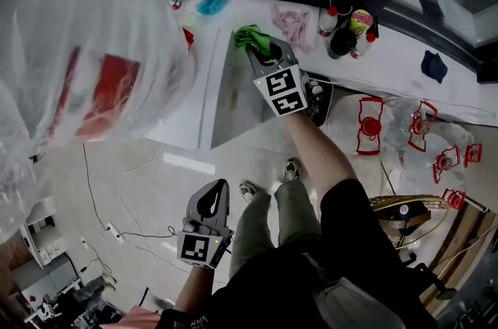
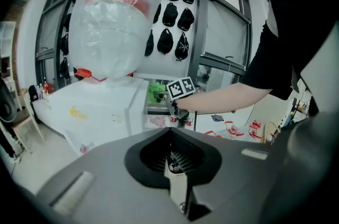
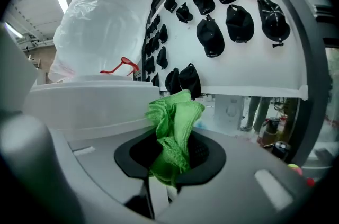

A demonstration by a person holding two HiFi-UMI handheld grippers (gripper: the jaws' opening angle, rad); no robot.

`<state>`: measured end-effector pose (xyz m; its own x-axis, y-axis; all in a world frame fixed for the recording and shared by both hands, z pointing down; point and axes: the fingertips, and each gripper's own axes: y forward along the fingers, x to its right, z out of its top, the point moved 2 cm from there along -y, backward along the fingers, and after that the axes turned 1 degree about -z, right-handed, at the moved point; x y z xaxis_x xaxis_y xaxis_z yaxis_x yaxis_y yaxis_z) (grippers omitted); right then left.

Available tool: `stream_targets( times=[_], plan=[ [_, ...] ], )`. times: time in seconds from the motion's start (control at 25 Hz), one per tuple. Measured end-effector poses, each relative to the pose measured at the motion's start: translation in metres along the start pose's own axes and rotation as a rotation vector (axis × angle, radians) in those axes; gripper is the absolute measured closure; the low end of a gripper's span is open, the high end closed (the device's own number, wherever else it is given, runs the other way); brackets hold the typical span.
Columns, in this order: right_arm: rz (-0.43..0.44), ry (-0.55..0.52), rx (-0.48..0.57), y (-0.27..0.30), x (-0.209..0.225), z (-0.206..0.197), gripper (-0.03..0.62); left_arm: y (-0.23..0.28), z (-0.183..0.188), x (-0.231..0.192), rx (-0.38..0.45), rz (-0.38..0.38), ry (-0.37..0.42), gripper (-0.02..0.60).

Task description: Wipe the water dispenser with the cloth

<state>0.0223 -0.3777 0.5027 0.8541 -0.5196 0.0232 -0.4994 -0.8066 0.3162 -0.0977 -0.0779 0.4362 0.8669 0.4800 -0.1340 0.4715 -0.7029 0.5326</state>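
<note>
The white water dispenser stands at the left, its bottle wrapped in clear plastic. My right gripper is shut on a bunched green cloth and holds it at the dispenser's far upper corner. In the right gripper view the cloth sticks up out of the jaws, right next to the dispenser's top edge. My left gripper hangs low over the floor, away from the dispenser, with its jaws together and nothing in them. The left gripper view shows the dispenser and the cloth ahead.
Behind the dispenser a white counter carries bottles, a blue cloth, a pink cloth and a dark cloth. Red-and-white items and cables lie on the floor. Black caps hang on a wall.
</note>
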Motion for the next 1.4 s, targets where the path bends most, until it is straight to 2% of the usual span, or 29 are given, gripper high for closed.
stream_targets(
  times=[0.24,0.56,0.72,0.84,1.12,1.4],
  plan=[
    [-0.004,0.023,0.033,-0.06,-0.032,-0.024,0.5,-0.01,-0.007,-0.006,-0.008,-0.035,0.024,0.58],
    [0.107,0.085,0.027,-0.141,-0.13,-0.082,0.5,-0.009,-0.023,-0.013,0.01,-0.084,0.084,0.58],
    [0.183,0.098,0.006,-0.153,-0.174,-0.105,0.5,-0.004,-0.03,-0.006,0.013,-0.112,0.105,0.58],
    [0.214,0.095,-0.007,-0.15,-0.192,-0.115,0.5,-0.003,-0.032,-0.002,0.024,-0.123,0.117,0.58],
    [0.226,0.11,-0.026,-0.119,-0.188,-0.124,0.5,-0.009,-0.039,-0.004,0.008,-0.086,0.096,0.58],
    [0.186,0.093,-0.041,-0.07,-0.132,-0.118,0.5,0.007,-0.038,-0.009,-0.006,-0.046,0.059,0.58]
  ],
)
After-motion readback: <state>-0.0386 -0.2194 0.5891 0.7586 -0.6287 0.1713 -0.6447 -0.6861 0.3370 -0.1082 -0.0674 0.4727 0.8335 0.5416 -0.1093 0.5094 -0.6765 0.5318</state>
